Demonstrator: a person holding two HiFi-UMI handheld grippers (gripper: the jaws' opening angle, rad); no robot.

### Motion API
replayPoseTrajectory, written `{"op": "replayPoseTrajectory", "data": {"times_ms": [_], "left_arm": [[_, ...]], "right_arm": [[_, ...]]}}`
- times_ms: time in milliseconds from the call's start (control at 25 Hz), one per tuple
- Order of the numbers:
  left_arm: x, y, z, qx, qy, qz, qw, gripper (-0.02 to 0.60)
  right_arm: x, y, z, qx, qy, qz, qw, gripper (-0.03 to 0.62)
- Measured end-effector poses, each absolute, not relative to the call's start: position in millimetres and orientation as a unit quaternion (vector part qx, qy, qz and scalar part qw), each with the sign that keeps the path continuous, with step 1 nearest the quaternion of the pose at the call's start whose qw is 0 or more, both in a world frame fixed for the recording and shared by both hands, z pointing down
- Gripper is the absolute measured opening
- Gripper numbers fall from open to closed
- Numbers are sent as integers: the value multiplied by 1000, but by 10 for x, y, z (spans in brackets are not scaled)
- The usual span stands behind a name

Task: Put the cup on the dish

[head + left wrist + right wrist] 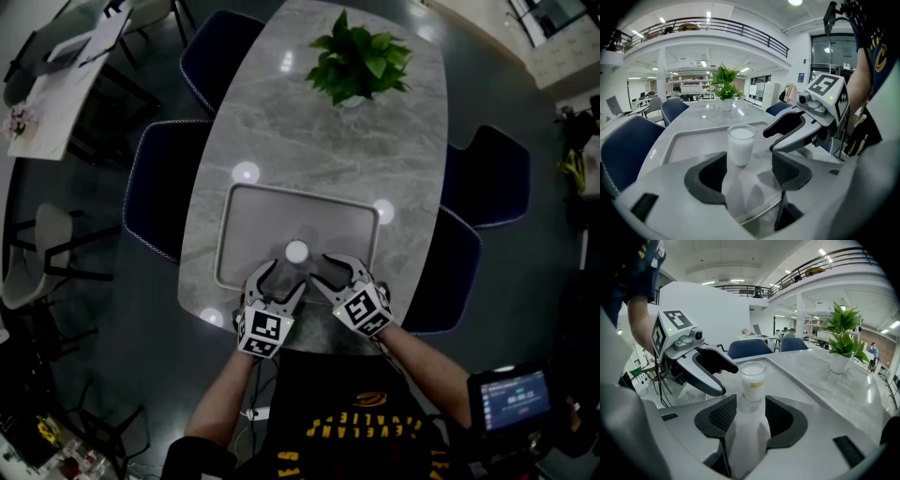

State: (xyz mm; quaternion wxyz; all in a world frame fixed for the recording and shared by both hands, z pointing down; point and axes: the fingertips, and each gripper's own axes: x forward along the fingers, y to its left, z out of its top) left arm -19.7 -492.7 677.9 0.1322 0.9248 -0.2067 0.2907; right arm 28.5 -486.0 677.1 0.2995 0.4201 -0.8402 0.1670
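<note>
A small white cup stands upright on the grey rectangular dish, near the dish's front edge. My left gripper is open just in front of the cup and slightly to its left; the cup sits just past its fingertips, untouched. My right gripper is open on the cup's right, also apart from it. In the right gripper view the cup stands just beyond the open jaws, with the left gripper beside it. Nothing is held.
A potted green plant stands at the far end of the grey marble table. Dark blue chairs flank the table. A small lit screen sits at lower right.
</note>
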Motion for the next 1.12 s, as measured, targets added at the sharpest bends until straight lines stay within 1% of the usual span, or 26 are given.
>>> {"op": "replayPoseTrajectory", "data": {"times_ms": [120,200,240,280,400,480,520,640,800,1120], "left_arm": [[-230,-4867,6636,923,-220,278,151,304],[-248,-4830,6543,923,-231,270,148,293],[-257,-4822,6491,924,-239,264,142,260],[-264,-4817,6438,924,-249,258,135,246],[-295,-4778,6261,924,-277,233,121,163],[-313,-4693,6119,925,-290,212,126,72],[-305,-4629,6043,926,-290,201,132,4],[-198,-4418,5813,933,-277,178,147,0],[-18,-4224,5454,941,-269,152,139,0],[130,-4001,4849,941,-294,110,125,0]], "right_arm": [[296,-4811,6636,431,-842,181,270,195],[331,-4785,6517,440,-843,180,252,187],[363,-4772,6462,447,-842,177,244,83],[399,-4755,6421,453,-841,176,237,9],[482,-4667,6355,464,-839,184,217,6],[521,-4576,6282,469,-838,195,198,6],[548,-4529,6225,473,-837,200,187,6],[659,-4430,5995,491,-832,213,146,6],[804,-4356,5671,516,-824,218,85,6],[897,-4140,5062,531,-829,171,28,6]]}}
